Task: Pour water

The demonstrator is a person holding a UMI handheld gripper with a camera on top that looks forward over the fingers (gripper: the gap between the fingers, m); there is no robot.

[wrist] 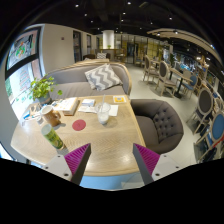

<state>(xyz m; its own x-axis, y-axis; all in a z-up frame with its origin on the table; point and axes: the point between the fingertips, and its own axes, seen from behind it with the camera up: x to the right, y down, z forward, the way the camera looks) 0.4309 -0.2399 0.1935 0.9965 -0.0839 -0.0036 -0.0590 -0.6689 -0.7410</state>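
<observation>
Fingers of hand-held gripper point(112, 160) spread above round wooden table point(95, 140).

Table point(100, 140) – pale smooth wood; armchair point(158, 122) – grey tufted cloth; glass point(103, 114) – clear.

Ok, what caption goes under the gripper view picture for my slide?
Open fingers hover above a wooden table holding a green bottle and a glass.

Single gripper-mounted view, forward over the wooden table point(105, 135) toward the sofa point(85, 78), from nearby above
</observation>
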